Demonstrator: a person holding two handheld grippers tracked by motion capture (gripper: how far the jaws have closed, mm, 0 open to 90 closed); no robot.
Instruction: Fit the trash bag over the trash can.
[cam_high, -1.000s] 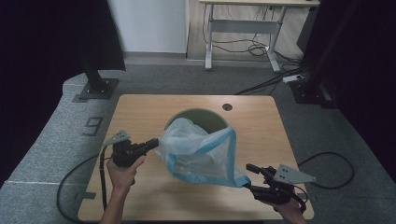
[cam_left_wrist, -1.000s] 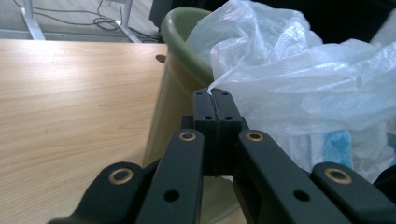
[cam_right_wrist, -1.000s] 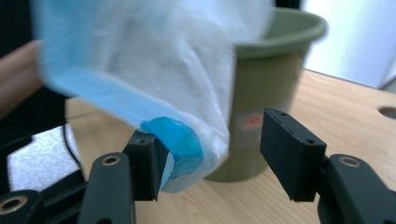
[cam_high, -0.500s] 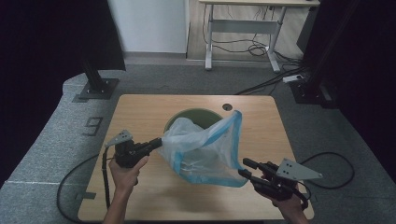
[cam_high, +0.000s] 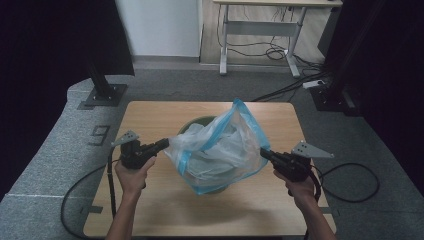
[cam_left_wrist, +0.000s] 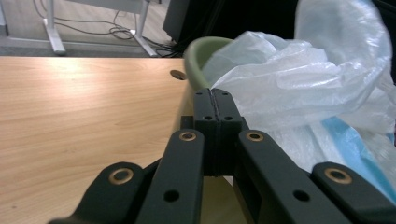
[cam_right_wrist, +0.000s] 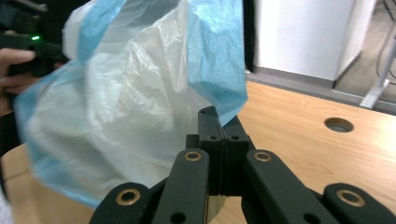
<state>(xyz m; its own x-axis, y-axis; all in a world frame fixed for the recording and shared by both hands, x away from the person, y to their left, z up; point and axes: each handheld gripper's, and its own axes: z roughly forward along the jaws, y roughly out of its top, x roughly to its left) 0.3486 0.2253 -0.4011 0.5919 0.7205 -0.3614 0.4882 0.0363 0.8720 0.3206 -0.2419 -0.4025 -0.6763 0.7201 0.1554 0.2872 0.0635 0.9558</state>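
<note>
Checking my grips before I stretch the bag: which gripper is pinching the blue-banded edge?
The right gripper: its shut jaws pinch the bag at the blue band. The left gripper is shut on plain clear film.

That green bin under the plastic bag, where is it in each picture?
High view: the bin sits mid-table, its rim peeking out behind the bag.
Left gripper view: its rim rises at top centre, left of the bag.
Right gripper view: I cannot make it out behind the bag.
Shared landmark: the bag's blue edge.
</note>
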